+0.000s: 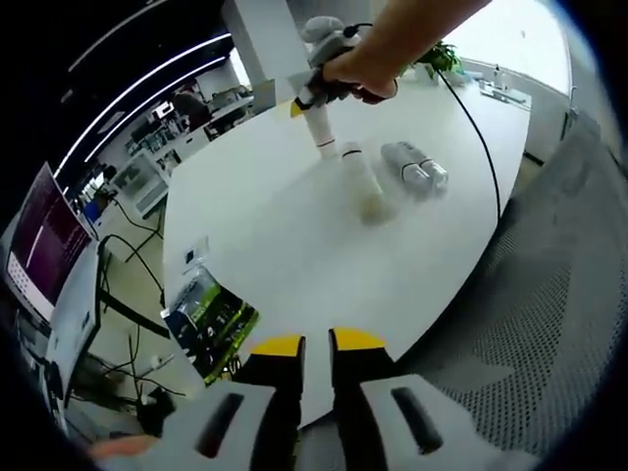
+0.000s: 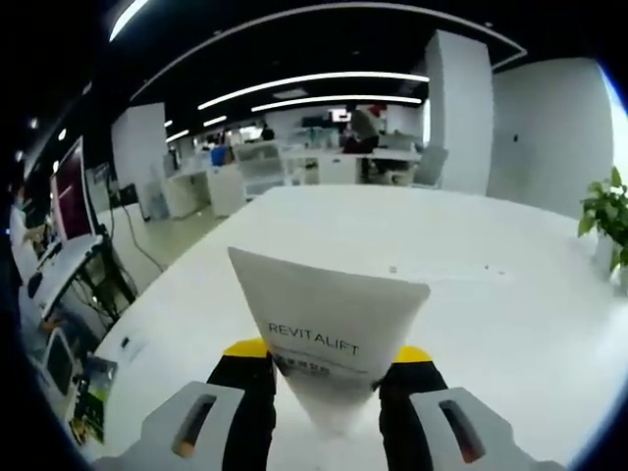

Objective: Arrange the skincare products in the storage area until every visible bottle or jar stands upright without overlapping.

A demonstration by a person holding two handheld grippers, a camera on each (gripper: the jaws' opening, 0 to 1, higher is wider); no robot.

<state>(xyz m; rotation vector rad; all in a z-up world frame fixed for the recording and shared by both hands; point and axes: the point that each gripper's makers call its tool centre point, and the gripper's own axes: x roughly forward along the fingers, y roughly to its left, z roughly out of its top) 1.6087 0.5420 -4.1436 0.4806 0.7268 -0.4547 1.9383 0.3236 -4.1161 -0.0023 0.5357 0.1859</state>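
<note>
In the right gripper view my right gripper (image 2: 329, 361) is shut on a white tube (image 2: 329, 314) printed REVITALIFT, its wide crimped end pointing up. The left gripper view shows that same gripper (image 1: 312, 98) in a person's hand (image 1: 368, 64), holding the tube (image 1: 321, 130) upright with its cap on the white table (image 1: 294, 245). Just right of it a second white tube (image 1: 361, 183) lies on its side. Two pale bottles (image 1: 414, 165) lie side by side beyond that. My left gripper (image 1: 317, 345) hovers at the table's near edge, its jaws close together with nothing between them.
A green printed packet (image 1: 211, 320) lies at the table's near left edge. A black cable (image 1: 481, 137) runs across the right side of the table. A grey mesh chair (image 1: 549, 324) is at the right. A potted plant (image 2: 608, 211) stands at the far right edge.
</note>
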